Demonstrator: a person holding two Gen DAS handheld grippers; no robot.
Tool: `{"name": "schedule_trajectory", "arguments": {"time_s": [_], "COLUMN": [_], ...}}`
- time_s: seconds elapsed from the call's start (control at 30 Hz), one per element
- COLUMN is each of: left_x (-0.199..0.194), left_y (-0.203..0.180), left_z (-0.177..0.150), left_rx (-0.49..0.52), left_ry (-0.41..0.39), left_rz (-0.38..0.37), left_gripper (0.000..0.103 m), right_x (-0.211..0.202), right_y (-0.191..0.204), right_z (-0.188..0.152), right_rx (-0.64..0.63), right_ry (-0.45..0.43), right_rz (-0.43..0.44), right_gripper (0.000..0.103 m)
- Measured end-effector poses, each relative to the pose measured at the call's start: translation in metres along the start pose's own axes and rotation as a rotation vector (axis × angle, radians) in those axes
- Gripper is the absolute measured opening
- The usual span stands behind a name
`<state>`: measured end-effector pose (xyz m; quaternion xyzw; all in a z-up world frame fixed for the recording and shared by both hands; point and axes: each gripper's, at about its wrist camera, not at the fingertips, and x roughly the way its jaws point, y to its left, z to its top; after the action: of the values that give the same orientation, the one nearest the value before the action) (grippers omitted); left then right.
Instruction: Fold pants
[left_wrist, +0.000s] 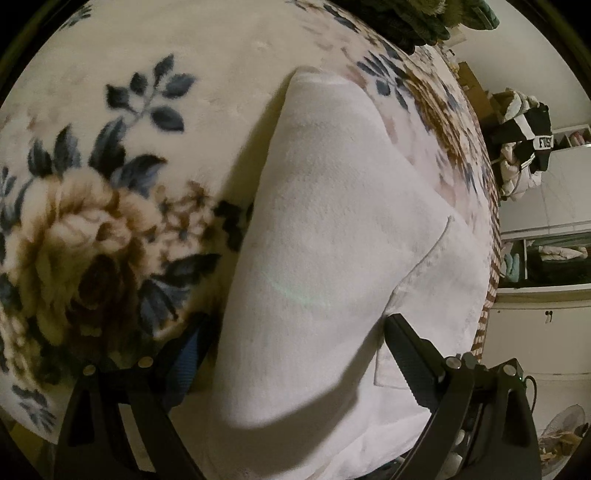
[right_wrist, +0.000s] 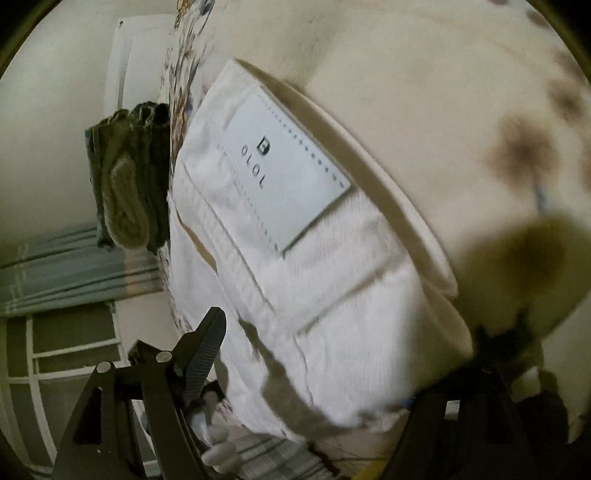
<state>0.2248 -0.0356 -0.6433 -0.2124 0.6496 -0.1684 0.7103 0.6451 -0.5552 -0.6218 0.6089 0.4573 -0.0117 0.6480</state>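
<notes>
White pants (left_wrist: 332, 229) lie on a floral blanket (left_wrist: 110, 221) on a bed. In the left wrist view a folded leg runs up the middle, with a pocket seam at right. My left gripper (left_wrist: 295, 354) is open, its fingers (left_wrist: 406, 354) spread to either side of the fabric, the left one partly hidden. In the right wrist view the waistband end of the pants (right_wrist: 314, 258) shows a white label (right_wrist: 280, 170) reading OLOL. My right gripper (right_wrist: 332, 350) is open around the pants' near edge, its left finger (right_wrist: 207, 350) visible and the right one hidden by cloth.
A pile of dark green clothes (right_wrist: 129, 177) sits at the bed's far edge, also in the left wrist view (left_wrist: 424, 18). Shelves with clothing (left_wrist: 528, 147) stand beyond the bed. A fan (left_wrist: 561, 435) stands on the floor at lower right.
</notes>
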Motion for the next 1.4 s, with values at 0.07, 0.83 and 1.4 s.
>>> {"name": "schedule_trajectory", "arguments": {"time_s": [0.07, 0.83, 1.4], "left_x": [0.000, -0.144, -0.277], "left_y": [0.003, -0.081, -0.160], "left_z": [0.000, -0.003, 0.248], "left_rx": [-0.014, 0.078, 0.120], "left_ry": [-0.012, -0.163, -0.385], "left_rz": [-0.012, -0.008, -0.103], "left_gripper": [0.095, 0.020, 0.020], "right_x": [0.004, -0.043, -0.019], "right_y": [-0.004, 0.118, 0.427], "right_z": [0.006, -0.012, 0.070], "right_rx": [-0.001, -0.205, -0.390], "right_ry": [-0.003, -0.019, -0.149], "right_rz": [0.020, -0.081, 0.090], "right_gripper": [0.081, 0.023, 0.023]}}
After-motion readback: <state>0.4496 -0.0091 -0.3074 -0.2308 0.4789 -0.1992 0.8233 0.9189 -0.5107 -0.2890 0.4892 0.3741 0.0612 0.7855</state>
